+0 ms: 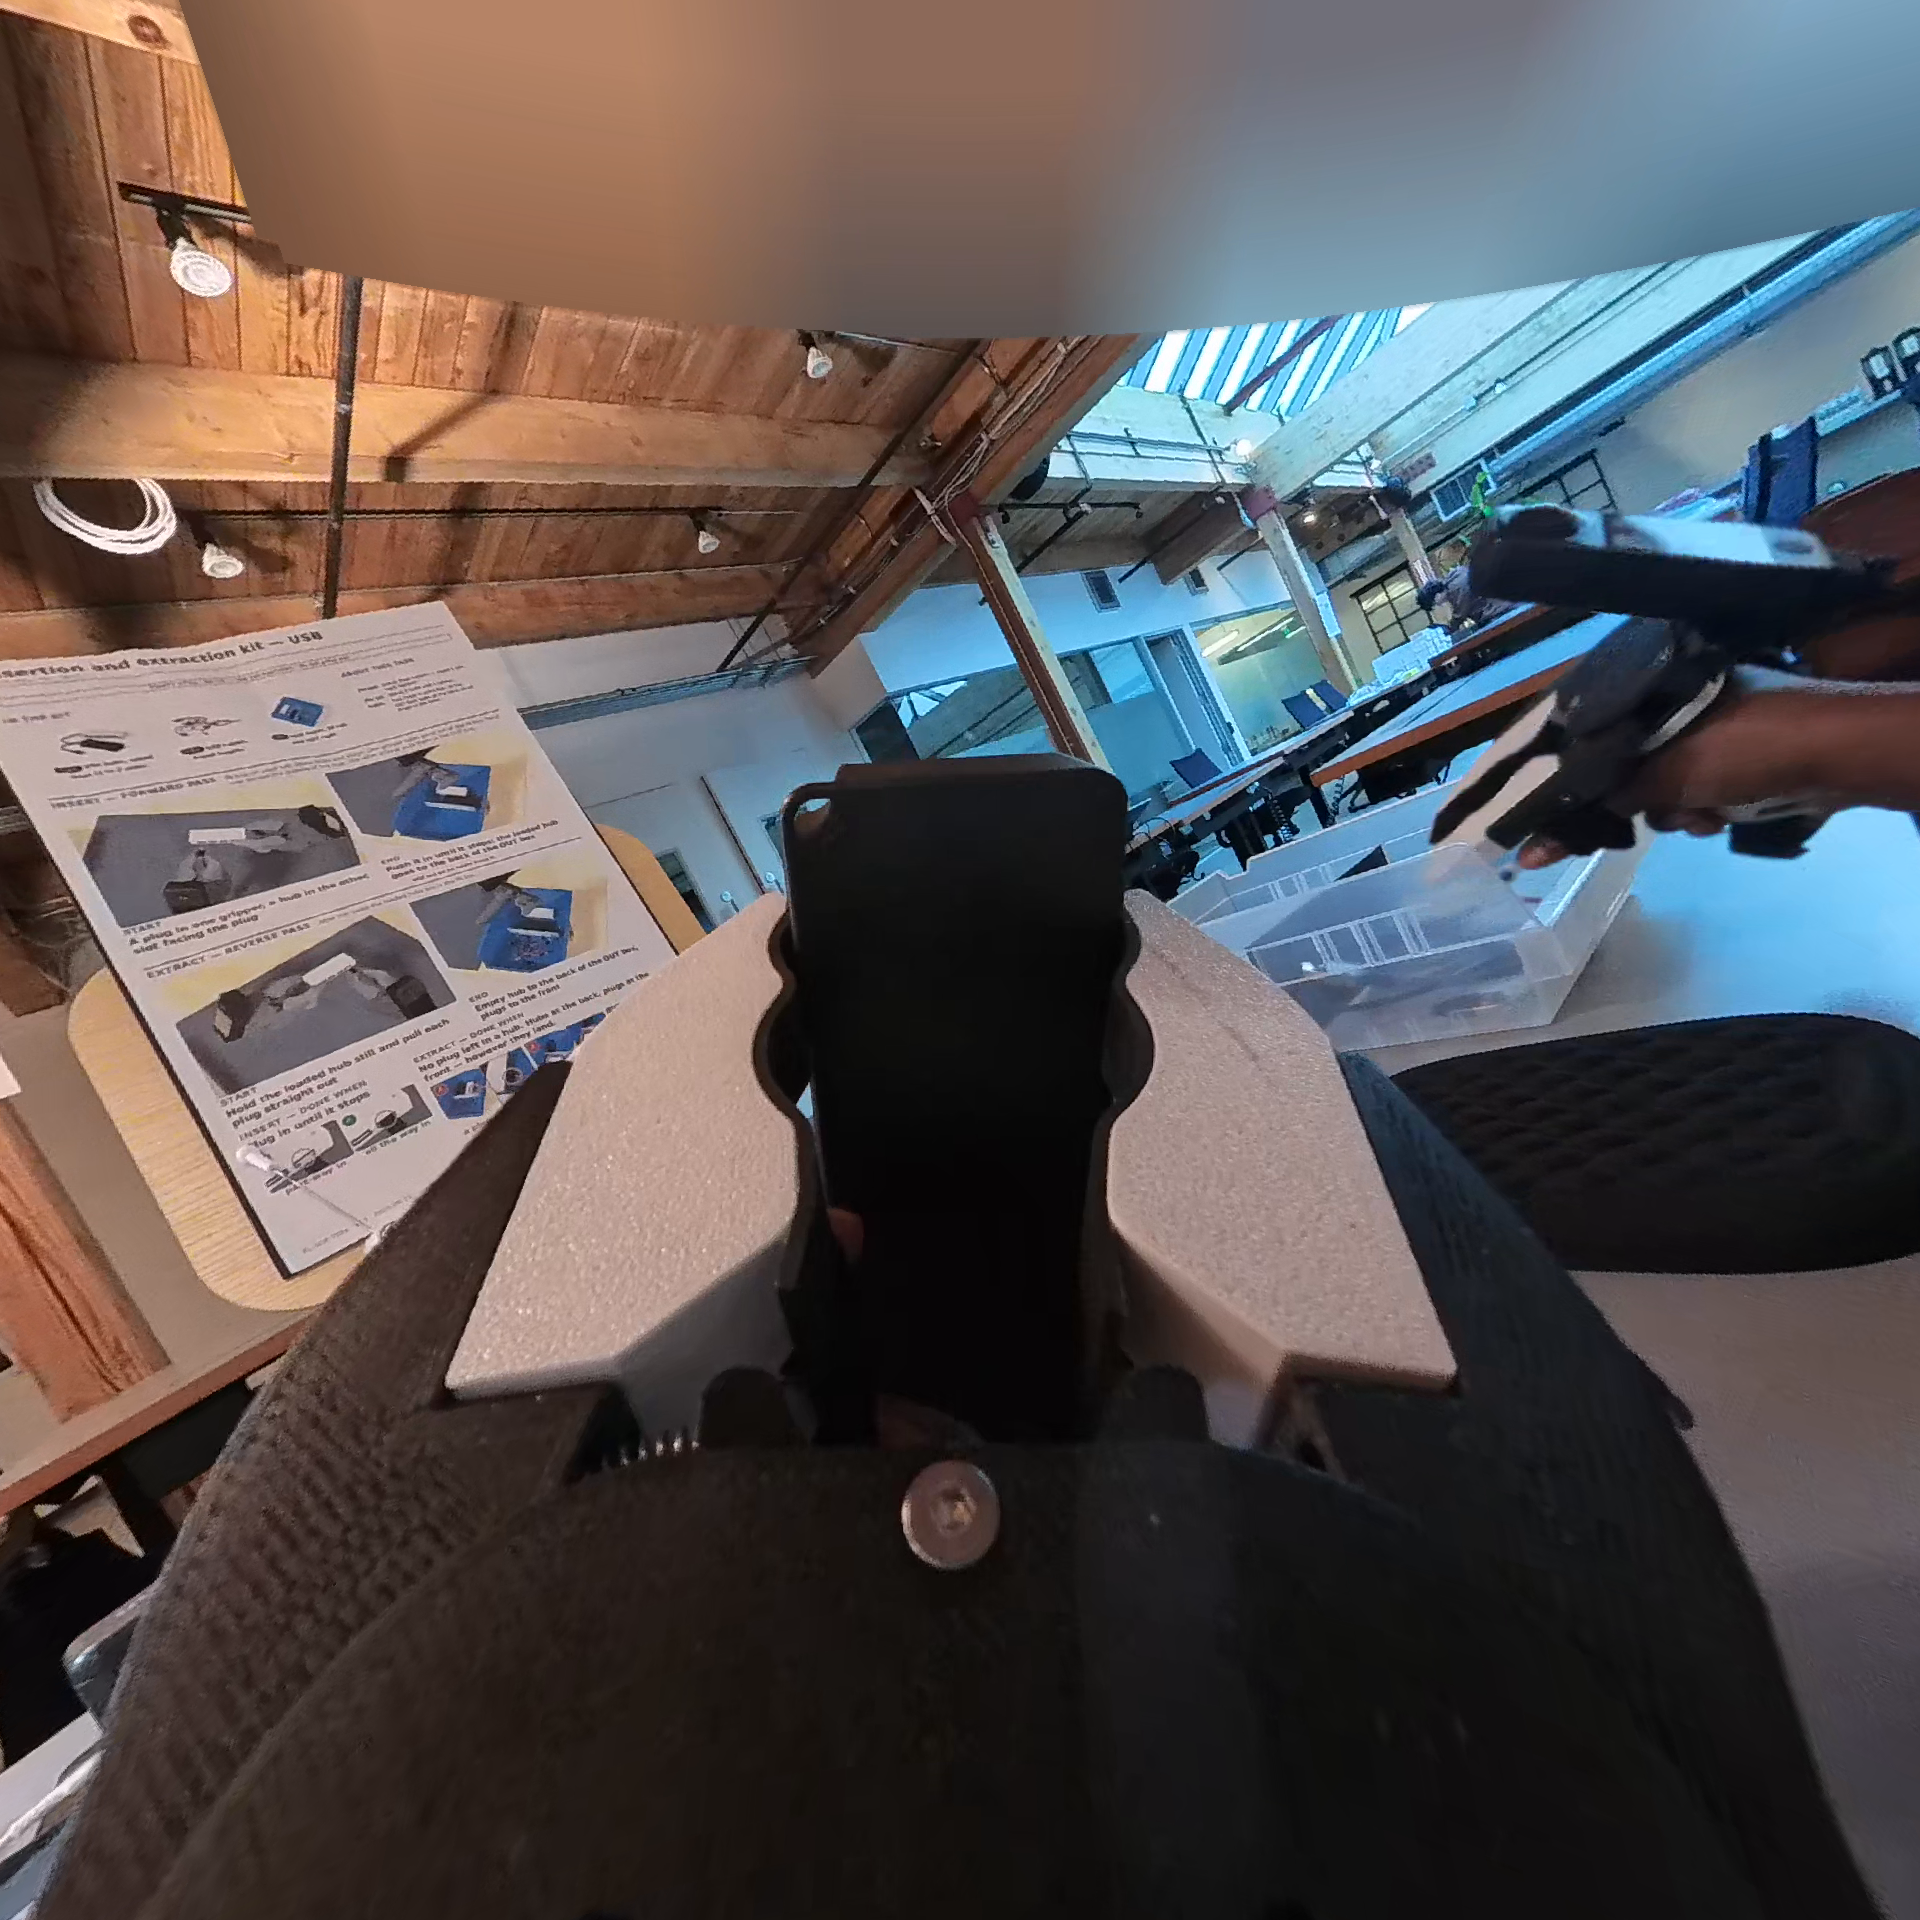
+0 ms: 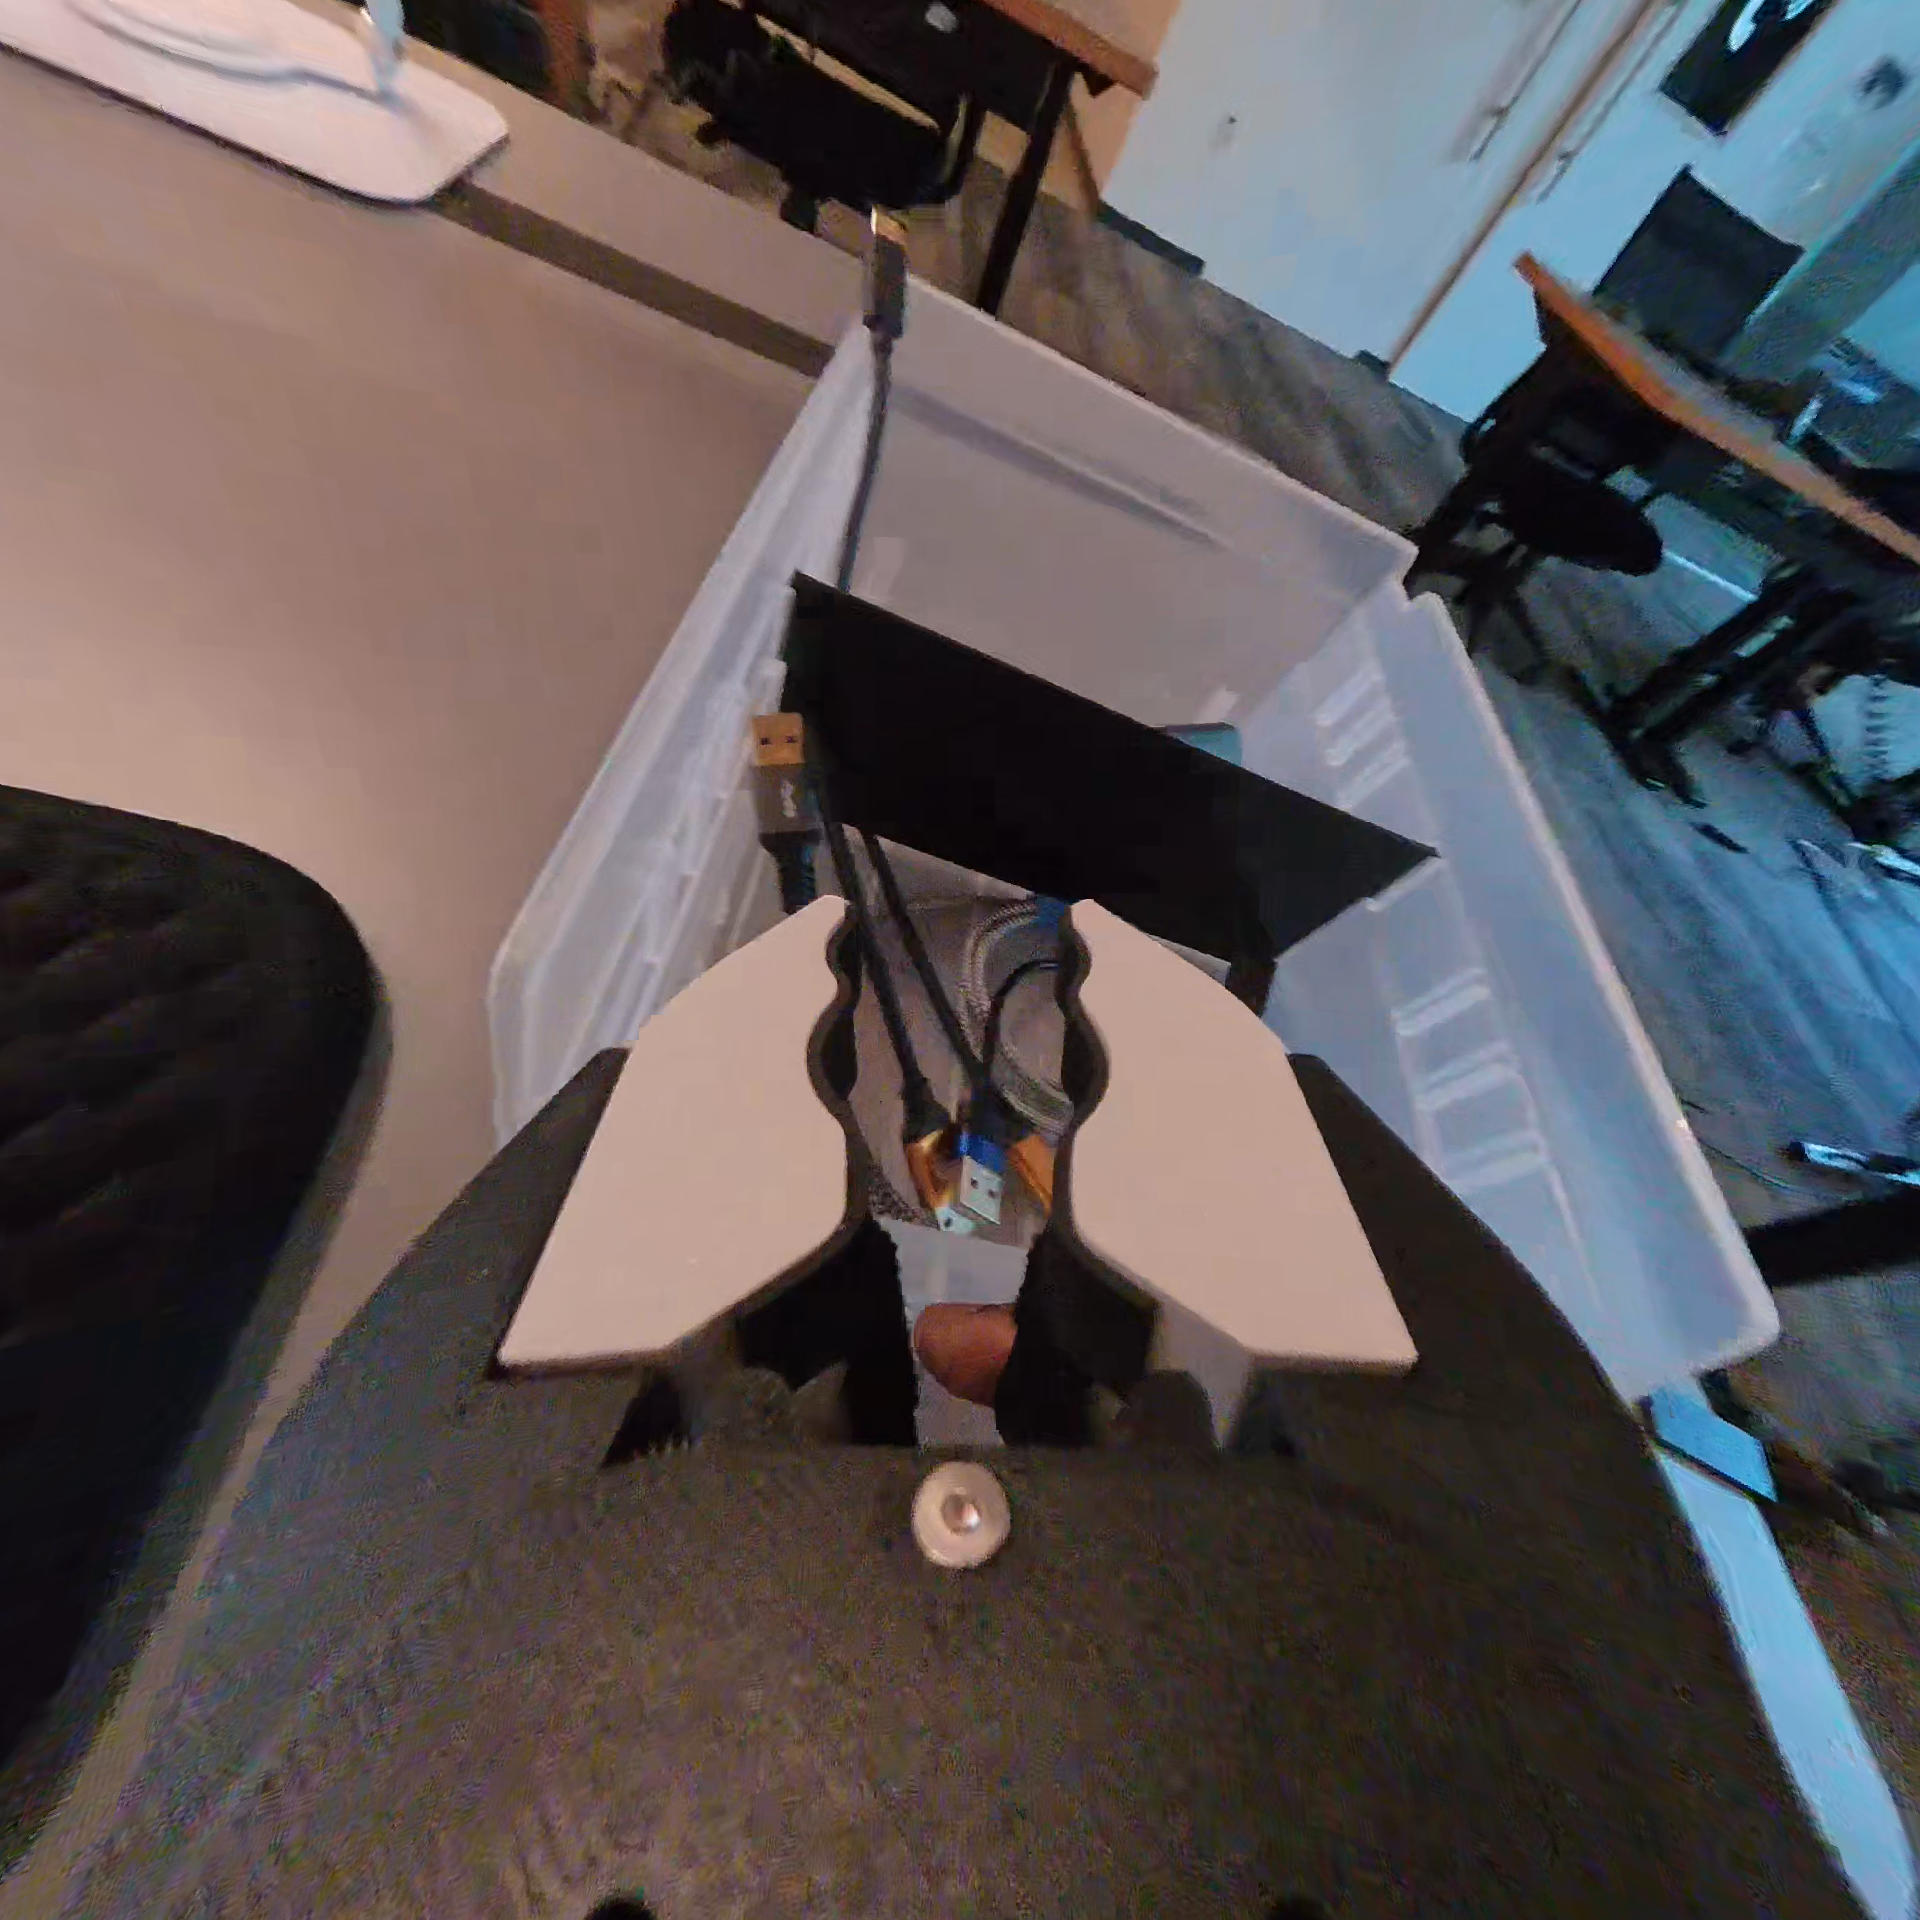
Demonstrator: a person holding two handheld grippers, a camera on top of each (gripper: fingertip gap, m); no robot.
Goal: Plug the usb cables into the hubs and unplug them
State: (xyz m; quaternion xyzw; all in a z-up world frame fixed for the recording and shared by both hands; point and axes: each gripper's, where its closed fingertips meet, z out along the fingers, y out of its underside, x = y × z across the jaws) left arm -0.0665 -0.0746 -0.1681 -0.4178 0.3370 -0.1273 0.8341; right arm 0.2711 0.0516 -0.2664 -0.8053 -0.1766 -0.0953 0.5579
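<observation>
The left tongs (image 1: 956, 997) are clamped on a black hub (image 1: 951, 987), which is held upright with its long axis running straight along the fingers and its rounded end pointed up and away. The right tongs (image 2: 956, 1049) are held apart, with nothing gripped; they are poised over a clear plastic bin (image 2: 1558, 935) at the edge of the grey surface (image 2: 364, 520). Directly below their gap a tangle of usb cables (image 2: 971, 1143) is seen, plugs with gold and blue collars lying just between the fingertips, the leads running away toward a black divider (image 2: 1039, 748). The right tongs are judged much nearer the cables; the hub is well apart, off to the left. Which plug sits uppermost is hard to make out, and the hub's ports are hidden. A printed instruction sheet (image 1: 312, 914) is propped behind.
</observation>
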